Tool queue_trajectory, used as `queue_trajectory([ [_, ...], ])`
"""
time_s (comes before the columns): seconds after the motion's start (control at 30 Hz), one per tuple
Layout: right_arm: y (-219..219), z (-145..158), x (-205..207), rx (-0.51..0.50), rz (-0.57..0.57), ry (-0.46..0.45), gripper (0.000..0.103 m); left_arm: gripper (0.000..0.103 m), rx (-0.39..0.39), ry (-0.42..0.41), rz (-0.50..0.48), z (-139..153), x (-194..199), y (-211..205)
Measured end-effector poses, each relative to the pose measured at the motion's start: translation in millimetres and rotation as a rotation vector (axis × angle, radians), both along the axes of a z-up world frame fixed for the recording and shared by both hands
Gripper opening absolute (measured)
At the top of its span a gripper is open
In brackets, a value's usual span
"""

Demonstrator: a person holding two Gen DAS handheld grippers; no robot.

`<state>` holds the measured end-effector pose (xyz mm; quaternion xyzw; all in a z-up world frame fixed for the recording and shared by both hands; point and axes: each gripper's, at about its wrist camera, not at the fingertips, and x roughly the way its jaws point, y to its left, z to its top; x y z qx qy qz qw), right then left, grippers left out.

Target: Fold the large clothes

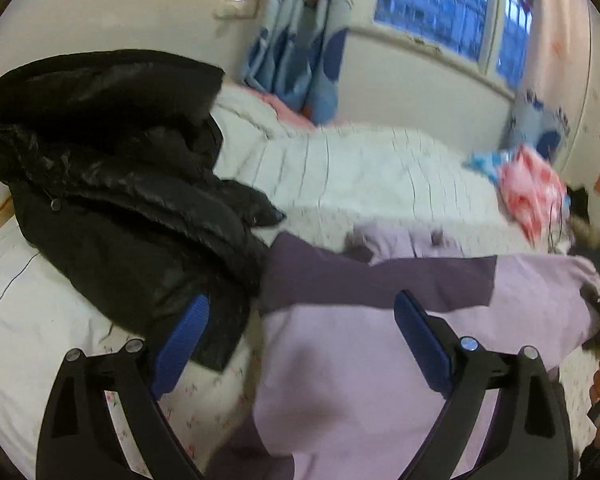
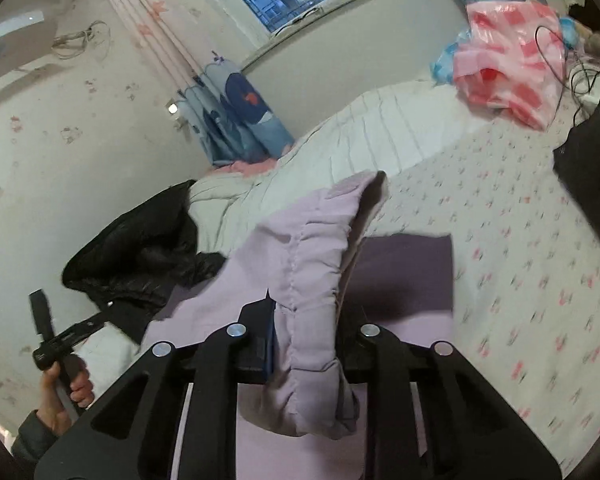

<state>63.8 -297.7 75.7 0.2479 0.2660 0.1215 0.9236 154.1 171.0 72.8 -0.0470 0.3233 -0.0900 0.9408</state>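
A lilac padded jacket with dark purple panels (image 1: 380, 352) lies spread on the bed. My left gripper (image 1: 300, 320) is open above its left edge, blue pads wide apart, holding nothing. My right gripper (image 2: 308, 320) is shut on a lilac sleeve or edge of the jacket (image 2: 308, 264), lifting it above the rest of the garment (image 2: 400, 272). The left gripper's handle and the hand holding it show at the lower left of the right wrist view (image 2: 56, 344).
A black puffer jacket (image 1: 112, 200) lies heaped left of the lilac one, also in the right wrist view (image 2: 140, 252). A white quilt (image 1: 360, 168) and a pink plastic bag (image 2: 508, 64) lie further back. A floral sheet (image 2: 520, 272) covers the bed; a dark garment (image 2: 596, 168) lies at the right.
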Motion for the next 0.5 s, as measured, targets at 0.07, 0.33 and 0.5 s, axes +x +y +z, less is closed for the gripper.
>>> queue_trajectory([
  [0.07, -9.3, -23.2, 16.5, 0.005, -0.028, 0.078, 0.020, 0.092, -0.016, 0.052, 0.004, -21.6, 12.7, -1.6],
  [0.33, -22.9, -86.0, 25.7, 0.045, -0.028, 0.251, 0.047, 0.098, -0.126, 0.400, 0.005, -114.8, 45.6, 6.8],
  [0.5, -48.3, -60.8, -25.0, 0.042, -0.013, 0.275, 0.078, 0.097, -0.078, 0.335, -0.031, -73.8, -5.4, 38.8],
])
